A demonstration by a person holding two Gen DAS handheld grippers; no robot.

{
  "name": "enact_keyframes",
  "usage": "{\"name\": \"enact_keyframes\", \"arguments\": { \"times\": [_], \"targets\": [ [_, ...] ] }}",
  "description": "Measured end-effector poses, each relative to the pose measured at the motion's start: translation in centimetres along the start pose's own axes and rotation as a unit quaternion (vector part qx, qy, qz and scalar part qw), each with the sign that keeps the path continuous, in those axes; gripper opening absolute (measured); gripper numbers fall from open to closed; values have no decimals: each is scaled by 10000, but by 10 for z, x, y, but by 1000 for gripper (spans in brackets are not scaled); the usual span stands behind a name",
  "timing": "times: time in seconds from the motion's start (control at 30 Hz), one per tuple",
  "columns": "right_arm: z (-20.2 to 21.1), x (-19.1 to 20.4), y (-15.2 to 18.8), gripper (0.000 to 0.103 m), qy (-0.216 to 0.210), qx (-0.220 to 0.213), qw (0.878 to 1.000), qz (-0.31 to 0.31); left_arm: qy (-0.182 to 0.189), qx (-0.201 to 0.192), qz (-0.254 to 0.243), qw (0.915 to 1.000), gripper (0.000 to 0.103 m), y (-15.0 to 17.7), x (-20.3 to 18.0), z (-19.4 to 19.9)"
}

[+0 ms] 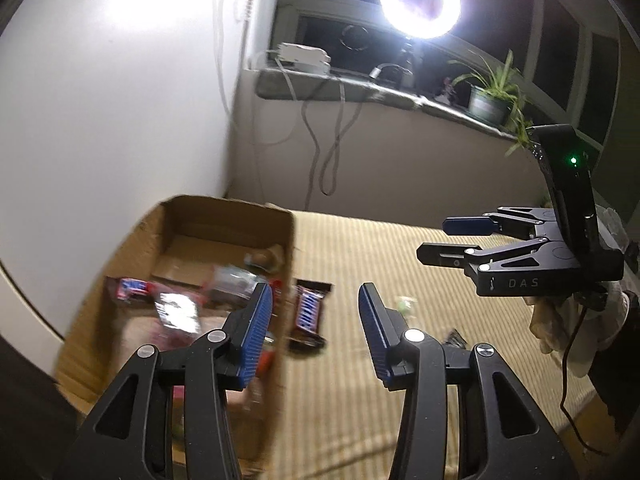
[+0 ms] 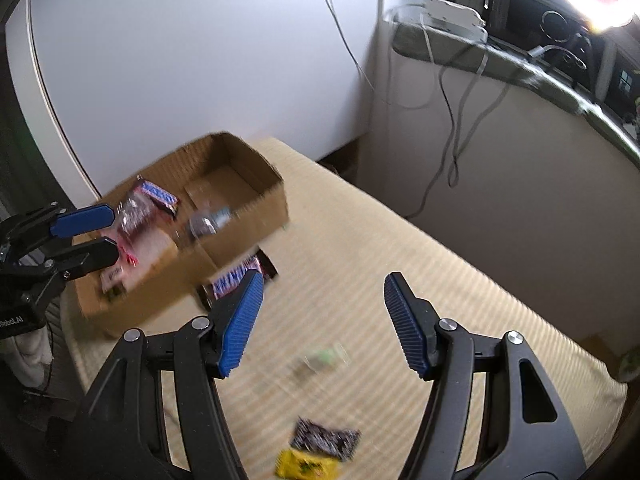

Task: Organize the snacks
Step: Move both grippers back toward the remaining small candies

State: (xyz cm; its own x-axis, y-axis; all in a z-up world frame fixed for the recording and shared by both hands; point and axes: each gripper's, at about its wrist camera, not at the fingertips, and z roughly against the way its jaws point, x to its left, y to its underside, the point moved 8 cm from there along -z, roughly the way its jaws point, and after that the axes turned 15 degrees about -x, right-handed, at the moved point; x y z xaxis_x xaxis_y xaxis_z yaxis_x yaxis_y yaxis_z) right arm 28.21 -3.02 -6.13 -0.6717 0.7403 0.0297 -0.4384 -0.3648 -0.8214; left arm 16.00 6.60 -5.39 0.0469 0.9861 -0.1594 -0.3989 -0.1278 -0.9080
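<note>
Snack box: open cardboard box (image 1: 224, 216) (image 2: 240, 200) on the striped surface (image 1: 400, 280) (image 2: 360, 240), ahead-left of both tools; several wrapped snacks inside, blurred.
Chocolate bar: dark wrapper with blue lettering (image 1: 308, 312) (image 2: 236, 276), flat on the surface, just beside the box's near wall, ahead of the left tool's left finger.
Loose snacks: black-and-white packet (image 2: 324, 442) and yellow packet (image 2: 306, 466) touching, between the right tool's fingers, close below; a small green item (image 2: 324, 358) farther ahead, blurred.
Left tool (image 1: 316, 332) (image 2: 86, 236): fingers apart, nothing held.
Right tool (image 2: 322, 320) (image 1: 452, 240): fingers wide apart, nothing held, raised above the surface.
Surroundings: ring light (image 1: 418, 0) and potted plant (image 1: 490, 96) on the windowsill.
</note>
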Motion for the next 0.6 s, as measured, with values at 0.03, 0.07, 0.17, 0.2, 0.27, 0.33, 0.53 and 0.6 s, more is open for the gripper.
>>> {"name": "enact_keyframes", "arguments": {
  "times": [0.03, 0.07, 0.17, 0.2, 0.27, 0.33, 0.53, 0.6],
  "targets": [
    [4, -4, 5, 66, 9, 21, 10000, -10, 49, 35, -16, 10000, 44, 3, -6, -2],
    [7, -7, 12, 66, 21, 57, 10000, -19, 98, 64, -25, 9999, 44, 5, -11, -4],
    [17, -16, 34, 66, 76, 167, 9998, -17, 250, 161, -28, 9996, 44, 12, -25, -12],
    [20, -18, 42, 66, 78, 218, 9997, 7, 298, 201, -34, 9993, 44, 14, -30, -15],
    [24, -20, 59, 66, 91, 336, 9994, 77, 386, 271, -56, 9989, 44, 20, -38, -20],
    [22, -23, 72, 66, 109, 448, 9988, 146, 463, 350, -88, 9983, 44, 26, -46, -26],
    [30, -25, 108, 66, -16, 753, 9971, 131, 632, 568, -128, 9963, 43, 39, -65, -42],
    [36, -23, 116, 66, -75, 760, 9971, 37, 671, 646, -119, 9956, 42, 43, -68, -48]
  ]
}}
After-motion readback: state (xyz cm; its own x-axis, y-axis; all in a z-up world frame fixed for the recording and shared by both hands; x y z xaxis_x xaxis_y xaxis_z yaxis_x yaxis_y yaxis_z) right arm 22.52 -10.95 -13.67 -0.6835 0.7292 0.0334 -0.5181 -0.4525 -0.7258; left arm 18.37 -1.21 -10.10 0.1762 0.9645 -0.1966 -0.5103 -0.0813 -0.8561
